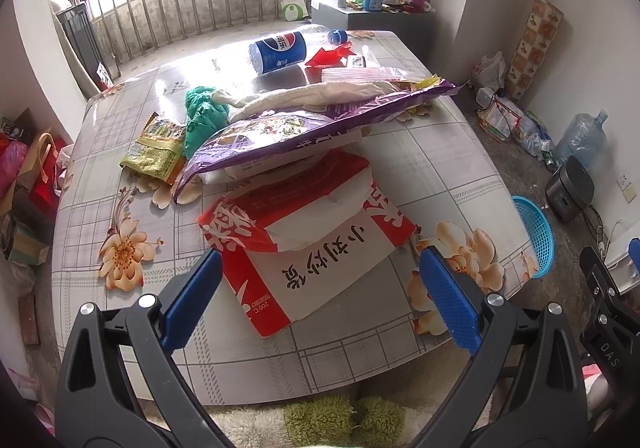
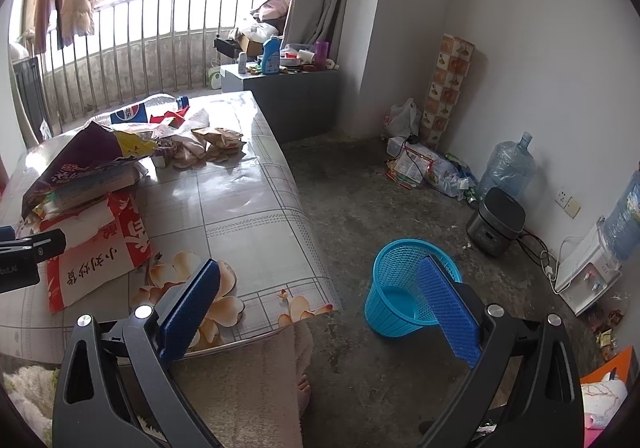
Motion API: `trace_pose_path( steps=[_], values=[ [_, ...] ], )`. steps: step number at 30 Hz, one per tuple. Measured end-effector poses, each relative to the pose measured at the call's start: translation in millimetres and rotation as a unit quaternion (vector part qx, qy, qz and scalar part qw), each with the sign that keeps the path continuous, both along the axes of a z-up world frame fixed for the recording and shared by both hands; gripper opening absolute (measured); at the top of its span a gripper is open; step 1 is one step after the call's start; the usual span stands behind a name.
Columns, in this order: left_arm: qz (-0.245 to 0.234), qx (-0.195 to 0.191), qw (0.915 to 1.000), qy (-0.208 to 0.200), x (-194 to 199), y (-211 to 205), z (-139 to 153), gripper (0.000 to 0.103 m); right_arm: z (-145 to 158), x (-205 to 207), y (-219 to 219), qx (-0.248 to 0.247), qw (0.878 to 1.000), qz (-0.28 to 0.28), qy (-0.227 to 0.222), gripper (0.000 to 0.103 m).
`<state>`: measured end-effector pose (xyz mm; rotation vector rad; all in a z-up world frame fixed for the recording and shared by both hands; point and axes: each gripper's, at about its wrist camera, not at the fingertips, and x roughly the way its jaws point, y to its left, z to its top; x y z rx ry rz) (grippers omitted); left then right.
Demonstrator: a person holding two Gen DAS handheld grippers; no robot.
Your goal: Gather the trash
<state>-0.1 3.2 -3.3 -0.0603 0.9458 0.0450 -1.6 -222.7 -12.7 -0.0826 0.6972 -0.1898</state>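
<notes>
Floral oilcloth covers the table [image 1: 132,184], and all the trash I can see sits on it: the red-and-white paper bag [image 1: 304,244] nearest me, the purple bag [image 1: 304,128] lying over its far end, a yellow-green wrapper [image 1: 156,152] and green crumpled plastic [image 1: 204,112] to the left, the Pepsi bottle [image 1: 280,50] at the far side. My left gripper [image 1: 320,288] hangs wide open just before the red bag, touching nothing. My right gripper [image 2: 320,304] is also spread wide and empty, off the table corner. On the floor beside the table, the blue basket [image 2: 404,288] looks empty. I judge the collecting hardly begun; everything is left.
</notes>
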Motion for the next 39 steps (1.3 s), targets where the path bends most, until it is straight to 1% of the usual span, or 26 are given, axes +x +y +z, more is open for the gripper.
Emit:
trace_pose_path(
  steps=[39],
  values=[
    [0.000,0.003,1.0000,0.003,0.4,1.0,-4.2,0.095,-0.3,-1.9,1.8,0.004,1.000,0.002,0.000,0.097]
  ],
)
